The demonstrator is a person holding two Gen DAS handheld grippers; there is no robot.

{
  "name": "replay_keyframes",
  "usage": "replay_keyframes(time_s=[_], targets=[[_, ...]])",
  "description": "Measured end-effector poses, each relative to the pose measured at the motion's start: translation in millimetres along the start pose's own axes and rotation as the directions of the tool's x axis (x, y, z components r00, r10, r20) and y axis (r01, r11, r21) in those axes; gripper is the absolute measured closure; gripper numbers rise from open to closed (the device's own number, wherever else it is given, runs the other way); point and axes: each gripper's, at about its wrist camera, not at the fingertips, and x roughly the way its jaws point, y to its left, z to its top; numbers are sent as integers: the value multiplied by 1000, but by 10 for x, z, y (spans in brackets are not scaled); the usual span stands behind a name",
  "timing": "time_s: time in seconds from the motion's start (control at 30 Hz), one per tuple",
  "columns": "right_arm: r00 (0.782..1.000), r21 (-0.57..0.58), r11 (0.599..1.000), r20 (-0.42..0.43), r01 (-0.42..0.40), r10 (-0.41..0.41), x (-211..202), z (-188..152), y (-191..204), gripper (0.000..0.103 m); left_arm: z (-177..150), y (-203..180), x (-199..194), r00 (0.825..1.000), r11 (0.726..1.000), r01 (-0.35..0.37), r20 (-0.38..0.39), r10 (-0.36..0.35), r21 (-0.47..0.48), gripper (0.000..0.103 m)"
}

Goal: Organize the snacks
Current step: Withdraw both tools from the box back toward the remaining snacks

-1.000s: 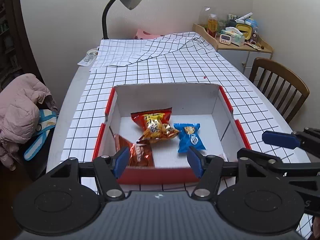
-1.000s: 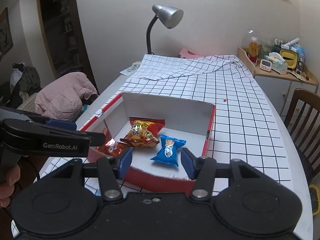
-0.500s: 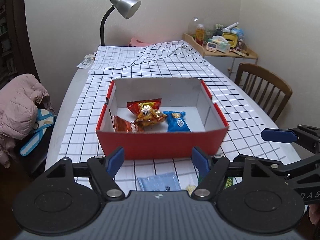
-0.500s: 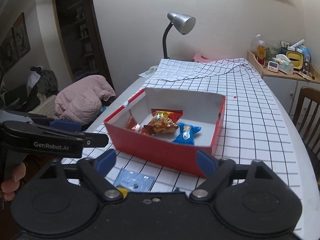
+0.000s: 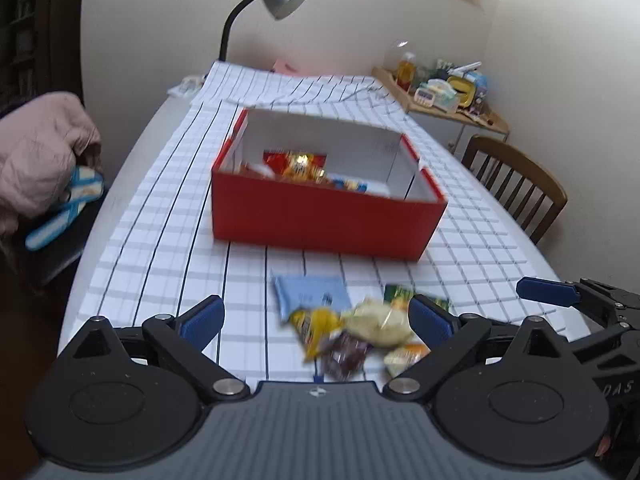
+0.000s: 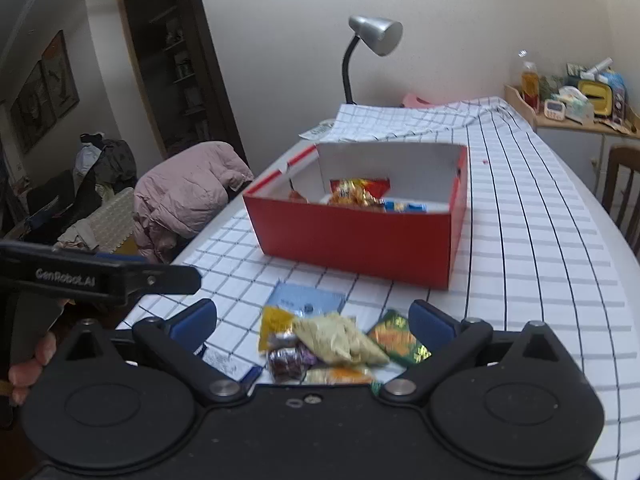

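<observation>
The counter [image 5: 168, 240] stretched away under a white cloth with a black grid, and a wooden chair [image 5: 516, 184] stood at its right edge. A pink padded jacket [image 6: 188, 196] lay heaped on a seat to the left. A grey gooseneck lamp [image 6: 374, 34] stood at the far end of the counter.

The red box [image 6: 356, 240], white inside, sat in the middle of the cloth, well beyond both sets of fingers. It held an orange-red snack bag [image 6: 356, 192] and, just right of it, a blue packet [image 6: 404, 207]; a third reddish wrapper barely showed at the box's left wall.

The left gripper [image 5: 316, 318] hovered over the near end of the counter with its blue-tipped fingers [image 5: 200, 320] spread wide and holding nothing. The right gripper [image 6: 312, 322] hovered beside it, its fingers [image 6: 430, 322] equally wide and empty.

A loose pile of snacks lay on the cloth between the fingers, apart from the box. A pale blue flat packet [image 6: 308, 300] lay farthest forward. Nearer were a beige pouch [image 6: 340, 338], a yellow packet [image 6: 274, 326] and a green and orange packet [image 6: 398, 338], with a dark purple sweet [image 6: 286, 362] against the beige pouch. The left wrist view was blurred, so the wrappers' print could not be read.
</observation>
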Motion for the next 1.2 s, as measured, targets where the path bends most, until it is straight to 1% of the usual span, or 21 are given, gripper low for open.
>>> replay_keyframes(time_s=[0.07,0.17,0.37,0.53,0.63,0.73,0.9,1.0,1.13,1.17,1.2], targets=[[1000,13,1000,-14,11,-11,52,-92,3,1,-119,26,35,1000,1000,-10,-19,10,-11,4],[999,31,999,-37,27,-25,140,-230,-17,1,-261,52,124,998,999,-45,-52,44,-23,4],[995,64,996,-91,56,-50,308,-424,-90,1,-464,82,379,985,996,-81,-158,75,-33,4],[989,79,994,-135,75,-63,471,-483,-136,2,-570,63,531,977,996,-84,-200,78,-23,4],[986,102,992,-157,73,-57,573,-488,-170,4,-614,57,622,969,995,-103,-226,98,-12,4],[984,116,991,-172,74,-54,675,-478,-197,5,-652,51,696,964,993,-117,-241,113,-4,4],[978,108,990,-197,89,-67,818,-508,-189,8,-688,49,768,960,992,-130,-248,127,3,4],[975,102,991,-210,90,-67,872,-524,-179,13,-711,45,803,957,990,-140,-256,136,3,4],[974,85,992,-213,92,-72,891,-552,-152,21,-730,39,800,959,988,-155,-240,151,2,5],[974,82,992,-212,95,-76,891,-554,-152,23,-732,41,790,960,987,-162,-233,157,-1,9],[975,76,992,-209,99,-82,889,-553,-146,24,-734,41,780,960,986,-169,-226,165,0,14]])
